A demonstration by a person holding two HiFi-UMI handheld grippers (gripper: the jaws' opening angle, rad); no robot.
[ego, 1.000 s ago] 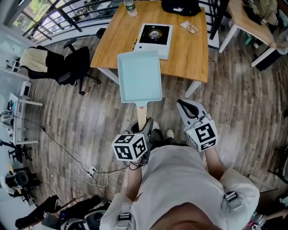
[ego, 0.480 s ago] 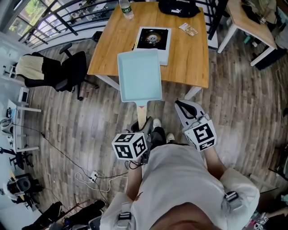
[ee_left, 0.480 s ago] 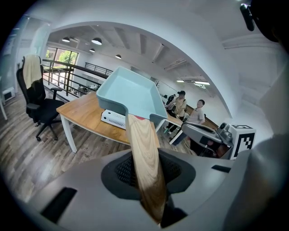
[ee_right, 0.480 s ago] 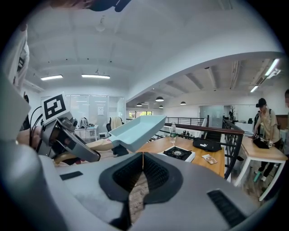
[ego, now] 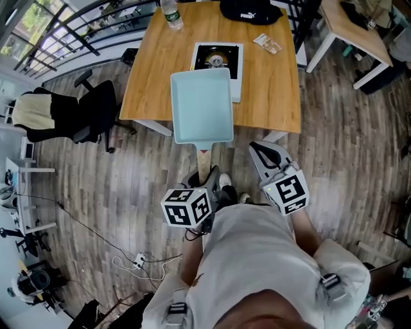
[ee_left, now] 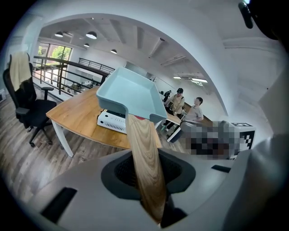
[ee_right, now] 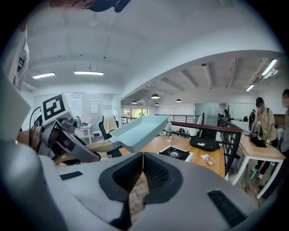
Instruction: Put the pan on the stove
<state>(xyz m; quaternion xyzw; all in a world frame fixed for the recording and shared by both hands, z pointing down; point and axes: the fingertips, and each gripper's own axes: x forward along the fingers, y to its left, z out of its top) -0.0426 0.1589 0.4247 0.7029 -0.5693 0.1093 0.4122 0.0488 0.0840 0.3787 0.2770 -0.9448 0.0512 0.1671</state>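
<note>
Approach is the change: over the last second the person closes on the table [ego: 151, 83], and its near edge slides down the head view until it sits under the back part of the pan [ego: 201, 106]. The grip is unchanged. The left gripper [ego: 207, 183] stays clenched on the wooden handle [ego: 203, 168], and the right gripper [ego: 260, 151] stays pinched shut on nothing, carried alongside.

The pan is in the air, tilted slightly nose-up. In the head view it covers the near strip of the stove [ego: 218, 56]. The left gripper view shows the stove below and beyond the pan's underside, so the pan looks well above it, not yet over the burner. By my reading the carry is nearly done, and what remains is a short reach forward and a lowering.

The table's near edge runs across the path just ahead of the feet, with a leg at each near corner, so the body must stop there and the arm must do the rest. The floor [ego: 128, 173] between person and table is bare. The chair [ego: 90, 109] stands well apart on the left. On the table, the bottle [ego: 169, 13], bag [ego: 250, 9] and packet [ego: 268, 43] lie beyond or beside the stove, clear of a straight approach. The stove's own raised rim is the edge to clear on the way down.
</note>
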